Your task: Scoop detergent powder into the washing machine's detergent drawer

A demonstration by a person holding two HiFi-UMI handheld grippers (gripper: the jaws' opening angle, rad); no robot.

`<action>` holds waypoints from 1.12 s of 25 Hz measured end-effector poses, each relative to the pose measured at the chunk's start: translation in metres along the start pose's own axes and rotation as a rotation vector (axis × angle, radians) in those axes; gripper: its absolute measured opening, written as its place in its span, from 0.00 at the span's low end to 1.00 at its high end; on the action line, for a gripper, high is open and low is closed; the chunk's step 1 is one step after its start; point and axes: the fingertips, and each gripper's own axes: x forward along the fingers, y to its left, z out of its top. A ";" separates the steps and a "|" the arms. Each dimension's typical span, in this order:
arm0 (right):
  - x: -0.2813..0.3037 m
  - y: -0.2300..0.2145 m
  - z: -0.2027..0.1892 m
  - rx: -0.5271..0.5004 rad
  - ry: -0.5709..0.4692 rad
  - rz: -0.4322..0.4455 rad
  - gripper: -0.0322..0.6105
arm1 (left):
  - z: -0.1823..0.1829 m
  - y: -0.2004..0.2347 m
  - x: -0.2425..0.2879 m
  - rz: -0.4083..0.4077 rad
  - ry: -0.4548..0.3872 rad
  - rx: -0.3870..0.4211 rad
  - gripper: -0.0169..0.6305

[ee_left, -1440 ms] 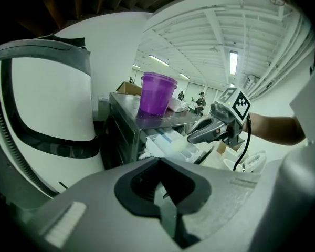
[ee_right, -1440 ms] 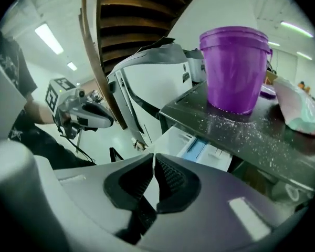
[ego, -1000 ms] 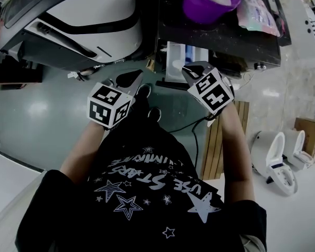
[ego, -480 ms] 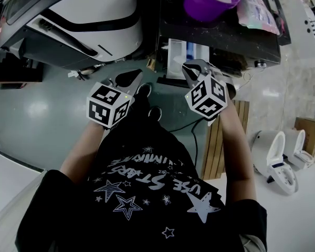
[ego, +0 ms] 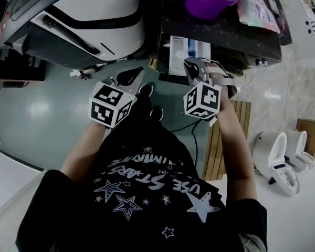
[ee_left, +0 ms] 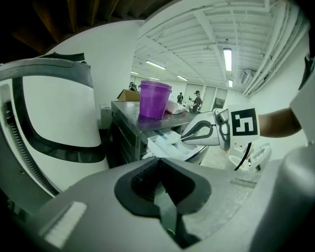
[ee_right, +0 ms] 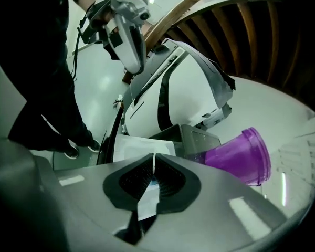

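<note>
Both arms reach forward: left forearm (ego: 82, 152), right forearm (ego: 235, 150). The left tongs (ego: 132, 76) point ahead, jaws pressed together with nothing between them. The right tongs (ego: 193, 68) are held alongside, well apart from the left, jaws likewise together and empty.

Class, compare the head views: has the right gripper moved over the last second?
Yes. The right gripper has swung its marker cube left and slightly down in the picture, away from the wooden slats on the floor.
</note>
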 end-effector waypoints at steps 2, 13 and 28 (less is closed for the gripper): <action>-0.001 0.001 0.000 -0.059 0.014 -0.023 0.11 | 0.000 -0.002 -0.003 0.005 -0.001 0.010 0.03; -0.010 0.005 0.003 -0.094 0.041 -0.066 0.11 | 0.004 -0.004 -0.016 0.014 -0.015 0.051 0.03; -0.013 0.000 0.005 0.464 0.124 -0.017 0.11 | 0.018 0.032 -0.031 -0.142 -0.004 0.108 0.03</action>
